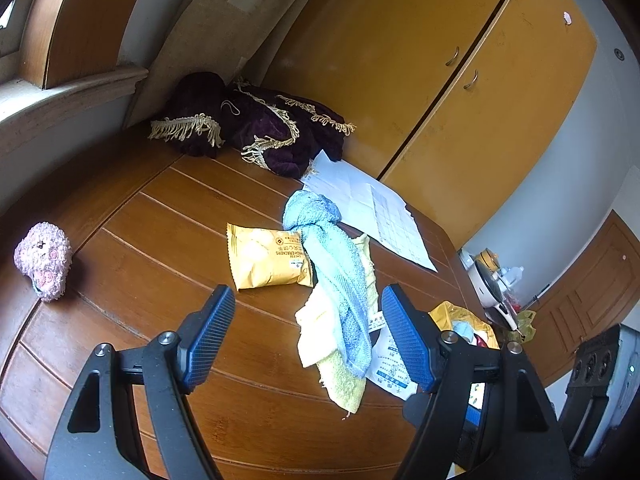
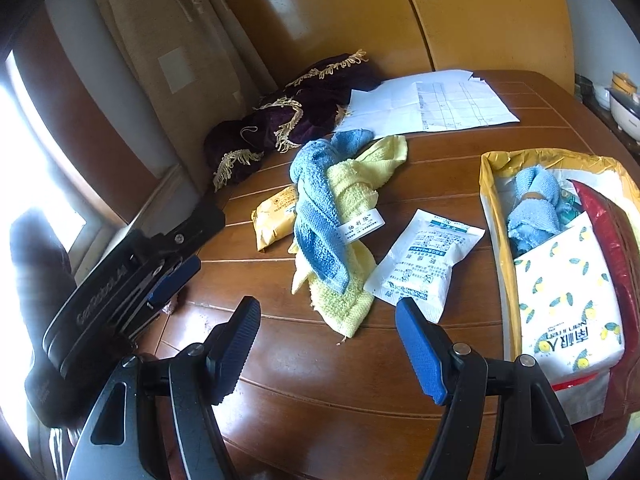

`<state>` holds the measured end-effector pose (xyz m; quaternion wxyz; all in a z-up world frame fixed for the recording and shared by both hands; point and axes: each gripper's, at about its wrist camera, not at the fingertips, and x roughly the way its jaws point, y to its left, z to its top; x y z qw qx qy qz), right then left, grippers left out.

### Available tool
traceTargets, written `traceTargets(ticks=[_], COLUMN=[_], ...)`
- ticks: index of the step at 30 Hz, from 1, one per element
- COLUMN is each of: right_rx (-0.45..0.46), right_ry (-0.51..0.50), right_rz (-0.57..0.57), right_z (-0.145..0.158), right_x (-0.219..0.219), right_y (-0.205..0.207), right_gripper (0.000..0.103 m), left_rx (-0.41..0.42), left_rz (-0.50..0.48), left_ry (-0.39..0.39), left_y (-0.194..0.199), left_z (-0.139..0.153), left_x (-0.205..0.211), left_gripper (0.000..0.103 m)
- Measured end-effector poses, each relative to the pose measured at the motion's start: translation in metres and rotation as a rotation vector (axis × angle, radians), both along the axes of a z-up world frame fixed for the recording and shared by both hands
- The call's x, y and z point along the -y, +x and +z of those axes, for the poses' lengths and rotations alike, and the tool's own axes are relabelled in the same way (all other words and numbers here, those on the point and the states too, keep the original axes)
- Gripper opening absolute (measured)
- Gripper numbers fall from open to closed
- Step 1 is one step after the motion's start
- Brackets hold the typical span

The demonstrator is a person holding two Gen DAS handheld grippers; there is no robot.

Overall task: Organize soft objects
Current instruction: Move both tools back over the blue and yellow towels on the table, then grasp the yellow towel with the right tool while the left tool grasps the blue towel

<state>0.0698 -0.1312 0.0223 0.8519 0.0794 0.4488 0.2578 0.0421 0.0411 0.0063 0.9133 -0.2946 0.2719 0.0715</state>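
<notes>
A blue towel (image 1: 332, 264) lies twisted over a yellow towel (image 1: 336, 368) in the middle of the wooden table (image 1: 160, 216); both show again as the blue towel (image 2: 316, 208) and yellow towel (image 2: 352, 200). My left gripper (image 1: 308, 300) hovers open just in front of them, nothing between its fingers. My right gripper (image 2: 328, 312) is open too, low over the table near the yellow towel's end. A yellow cracker packet (image 1: 268, 258) lies left of the towels. A white sachet (image 2: 424, 260) lies right of them. A pink plush toy (image 1: 44, 260) sits at the table's left edge.
A yellow box (image 2: 492, 184) at the right holds a blue cloth (image 2: 532, 208), a lemon-print tissue pack (image 2: 568, 300) and a red bag. Purple fringed fabric (image 1: 260, 128) and paper sheets (image 1: 372, 208) lie at the back. The left gripper's body (image 2: 120, 280) is at the right wrist view's left.
</notes>
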Motion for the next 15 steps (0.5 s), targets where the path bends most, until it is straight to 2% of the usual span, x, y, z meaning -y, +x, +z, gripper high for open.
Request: traceTargets(ticks=[6,10,15], right_rx=[-0.071,-0.054,-0.067], right_ry=[0.024,0.018,0.063], right_rz=[-0.060,-0.100,-0.105], right_z=[-0.005,-0.007,-0.016], right_x=[-0.006,-0.011,-0.011], right_y=[0.025,0.040,0.057], right_gripper=[0.063,0.060,0.056], left_rx=[0.004,0.002,-0.004], left_rz=[0.002,0.004,0.008], left_ry=[-0.004,-0.006,0.002], left_y=[-0.001,-0.001,-0.002], left_z=[0.001,0.000,-0.001], left_x=[-0.002,-0.003,-0.002], left_gripper=[0.076,0.076,0.076])
